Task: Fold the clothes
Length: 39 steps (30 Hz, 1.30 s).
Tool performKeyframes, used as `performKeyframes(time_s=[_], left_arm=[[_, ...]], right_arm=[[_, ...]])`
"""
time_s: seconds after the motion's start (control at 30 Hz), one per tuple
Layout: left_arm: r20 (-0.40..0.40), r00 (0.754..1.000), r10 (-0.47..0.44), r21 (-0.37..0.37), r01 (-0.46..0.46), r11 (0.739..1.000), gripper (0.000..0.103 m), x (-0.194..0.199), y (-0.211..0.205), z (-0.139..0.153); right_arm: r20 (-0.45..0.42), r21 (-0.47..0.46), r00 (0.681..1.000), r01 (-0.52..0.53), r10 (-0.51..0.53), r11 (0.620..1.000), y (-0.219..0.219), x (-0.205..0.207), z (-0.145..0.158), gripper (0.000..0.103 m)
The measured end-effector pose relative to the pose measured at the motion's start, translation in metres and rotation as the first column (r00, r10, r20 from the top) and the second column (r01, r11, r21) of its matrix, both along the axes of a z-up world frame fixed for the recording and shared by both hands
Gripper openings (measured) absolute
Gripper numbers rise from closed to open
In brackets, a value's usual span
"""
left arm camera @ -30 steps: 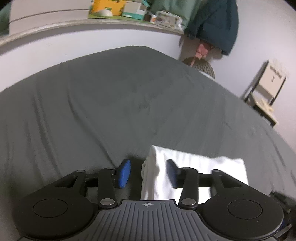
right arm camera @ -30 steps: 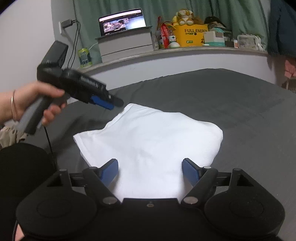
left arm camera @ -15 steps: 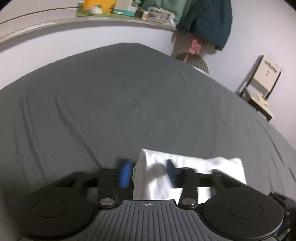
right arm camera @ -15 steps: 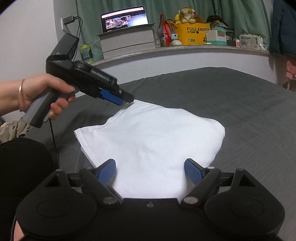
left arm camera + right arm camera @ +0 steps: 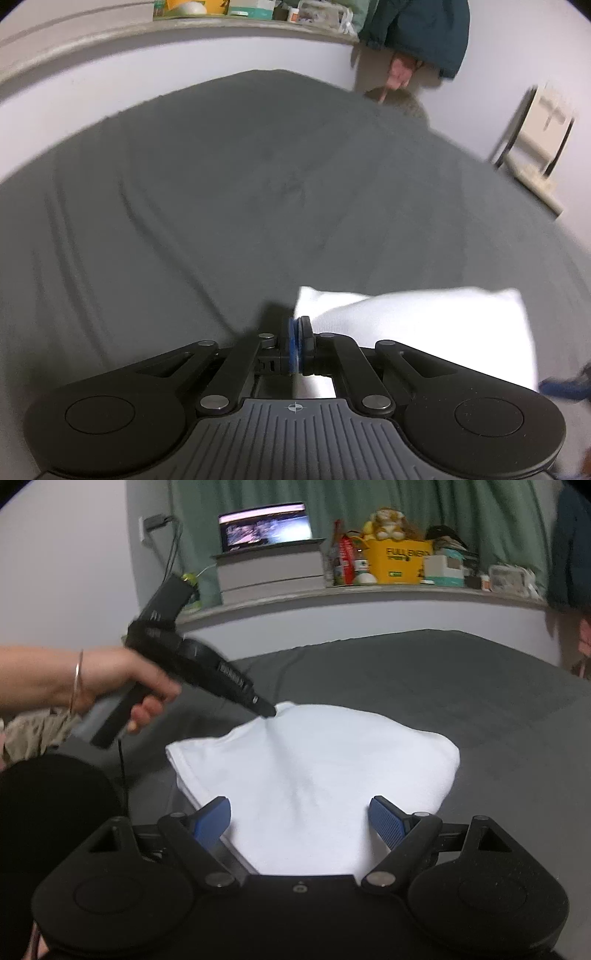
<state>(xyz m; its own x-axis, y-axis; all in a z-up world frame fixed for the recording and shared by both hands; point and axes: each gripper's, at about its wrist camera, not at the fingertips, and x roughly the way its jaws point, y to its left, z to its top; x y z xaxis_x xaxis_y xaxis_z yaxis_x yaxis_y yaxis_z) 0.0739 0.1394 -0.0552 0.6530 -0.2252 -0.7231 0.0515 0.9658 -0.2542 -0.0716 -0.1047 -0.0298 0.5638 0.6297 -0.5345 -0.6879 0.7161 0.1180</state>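
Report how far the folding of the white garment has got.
Done: the white garment lies on the grey bed, already folded into layers. In hand: the left claw is shut on its far corner; the right claw is open over the near edge. Left: the next fold.

Folded garment (image 5: 314,771) lies on bed (image 5: 461,686), near its front edge. Left gripper (image 5: 267,712) meets garment at far left corner; we see hand (image 5: 140,686) behind it, at left. Right gripper (image 5: 299,821) sits at garment's near edge, garment between its spread fingers. Shelf (image 5: 369,594) runs behind bed; on it, laptop (image 5: 266,528) atop stacked books (image 5: 271,572), box (image 5: 397,561) to their right. Chair (image 5: 535,140) stands beyond bed's far right side.
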Motion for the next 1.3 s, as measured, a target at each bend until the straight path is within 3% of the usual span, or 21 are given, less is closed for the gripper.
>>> performKeyframes(time_s=[0.07, 0.17, 0.27, 0.4, 0.47, 0.53, 0.63, 0.73, 0.9, 1.0, 1.13, 1.2, 1.3], left_arm=[[0.014, 1.0, -0.026, -0.035, 0.026, 0.999, 0.001, -0.006, 0.003, 0.01], [0.05, 0.993, -0.109, 0.001, 0.109, 0.994, 0.002, -0.024, 0.0, 0.029], [0.065, 0.968, -0.243, 0.036, 0.241, 0.97, 0.002, -0.044, -0.015, 0.041], [0.005, 0.93, -0.367, 0.02, 0.367, 0.93, 0.002, -0.055, -0.039, 0.04], [-0.057, 0.927, -0.37, 0.073, 0.373, 0.925, 0.002, -0.054, -0.047, 0.028], [-0.123, 0.933, -0.339, 0.145, 0.355, 0.924, 0.002, -0.05, -0.05, 0.013], [-0.127, 0.953, -0.274, 0.059, 0.283, 0.957, 0.002, -0.045, -0.032, 0.013], [-0.149, 0.972, -0.18, 0.08, 0.194, 0.978, 0.002, -0.046, -0.013, 0.023], [-0.134, 0.983, -0.125, -0.082, 0.114, 0.99, 0.002, -0.064, 0.021, 0.04], [-0.143, 0.988, -0.061, -0.191, 0.033, 0.981, 0.002, -0.075, 0.041, 0.04], [-0.145, 0.989, 0.023, -0.269, -0.062, 0.961, 0.002, -0.078, 0.048, 0.03], [-0.17, 0.983, 0.062, -0.265, -0.107, 0.958, 0.002, -0.078, 0.045, 0.023], [-0.199, 0.977, 0.072, -0.196, -0.112, 0.974, 0.002, -0.075, 0.037, 0.015]], right_arm=[[0.005, -0.024, 1.0, -0.009, 0.009, 1.0, 0.004, -0.001, -0.003, 0.082], [0.001, -0.03, 1.0, -0.014, 0.014, 0.999, 0.007, -0.002, -0.004, 0.086], [-0.017, -0.005, 1.0, -0.022, 0.022, 1.0, 0.01, -0.001, -0.007, 0.087], [-0.027, -0.001, 0.999, -0.045, 0.045, 0.999, 0.015, -0.003, -0.011, 0.088], [-0.023, 0.0, 0.998, -0.052, 0.052, 0.999, 0.017, -0.005, -0.011, 0.089], [-0.031, 0.025, 0.998, -0.062, 0.063, 0.998, 0.014, -0.006, -0.009, 0.089], [-0.054, 0.077, 0.997, -0.06, 0.064, 0.995, 0.007, -0.003, -0.004, 0.089], [-0.066, 0.109, 0.998, -0.005, 0.013, 0.994, -0.005, 0.004, 0.002, 0.089], [-0.143, 0.204, 0.985, 0.127, -0.099, 0.971, -0.031, 0.025, 0.005, 0.089], [-0.205, 0.254, 0.97, 0.182, -0.132, 0.95, -0.042, 0.034, 0.002, 0.089], [-0.225, 0.251, 0.961, 0.217, -0.161, 0.943, -0.043, 0.038, -0.002, 0.089], [-0.232, 0.246, 0.958, 0.226, -0.17, 0.942, -0.044, 0.04, -0.003, 0.089], [-0.246, 0.241, 0.953, 0.236, -0.176, 0.942, -0.044, 0.042, -0.006, 0.09]])
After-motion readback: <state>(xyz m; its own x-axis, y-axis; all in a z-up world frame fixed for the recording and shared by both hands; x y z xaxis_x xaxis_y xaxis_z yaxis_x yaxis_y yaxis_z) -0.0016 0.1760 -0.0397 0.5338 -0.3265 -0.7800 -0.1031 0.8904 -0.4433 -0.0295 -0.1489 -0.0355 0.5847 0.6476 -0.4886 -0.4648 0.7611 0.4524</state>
